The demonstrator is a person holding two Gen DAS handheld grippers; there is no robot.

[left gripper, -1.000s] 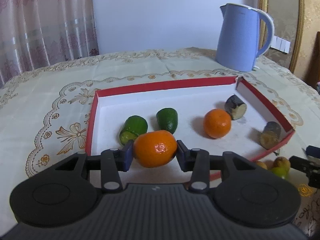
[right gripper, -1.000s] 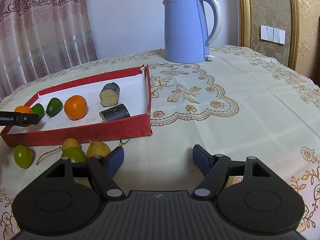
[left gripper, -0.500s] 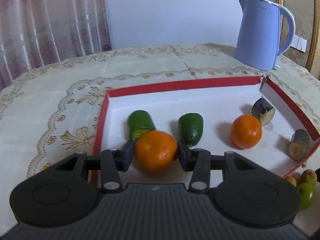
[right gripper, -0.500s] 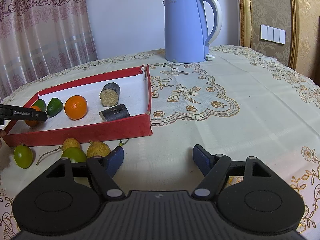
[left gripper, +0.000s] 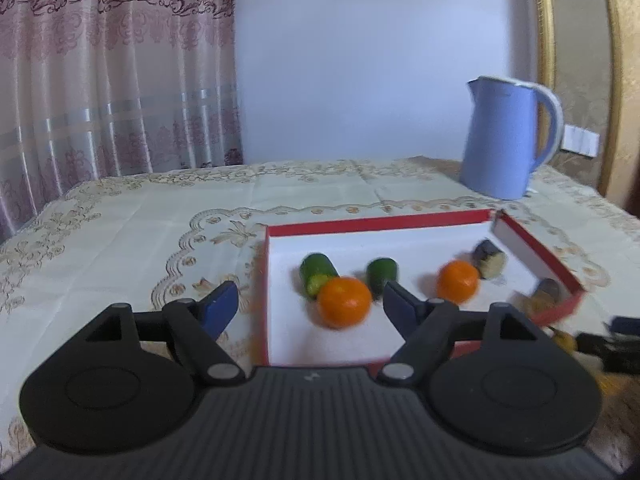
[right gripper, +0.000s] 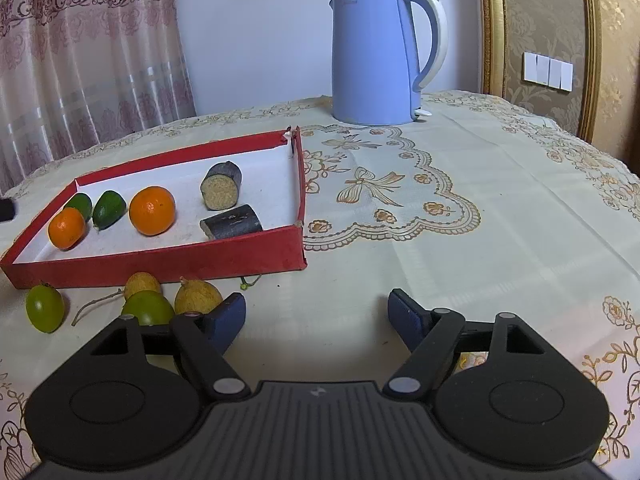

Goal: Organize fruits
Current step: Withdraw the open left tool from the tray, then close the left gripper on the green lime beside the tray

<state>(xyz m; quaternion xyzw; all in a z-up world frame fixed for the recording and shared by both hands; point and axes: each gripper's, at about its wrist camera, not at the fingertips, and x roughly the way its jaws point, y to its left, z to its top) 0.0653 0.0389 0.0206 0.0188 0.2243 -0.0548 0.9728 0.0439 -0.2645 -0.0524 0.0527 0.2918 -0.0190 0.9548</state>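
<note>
Released since a second ago: the small orange, then clamped between the pads of the left hand-held gripper, now lies free on the white floor of the red tray, at its near-left corner, touching a green fruit behind it; jaws of that gripper have just been opening and now stand wide, the orange seen between them but clear of both pads; left view blurred, the gripper drawn back from the tray, its left pad over the cloth outside the tray wall.
Tray contents, left to right in the right view: small orange; two green fruits, the second just beside the first; larger orange; two dark cut cylinders, one lying near the front wall.
Outside the tray, on the worktop before its front wall: one green fruit apart at left; a cluster of two tan fruits and one green, with a thin stem beside them.
Worktop: cream cloth with gold embroidered scallops and bows; blue kettle at the far side, beyond the tray.
Room: pale wall; pink patterned curtain left; gilt frame and a white switch plate right.
Right hand-held gripper: unchanged, low over bare cloth, angled downward, jaws spread and grasping nothing; the fruit cluster just beside its left pad.
</note>
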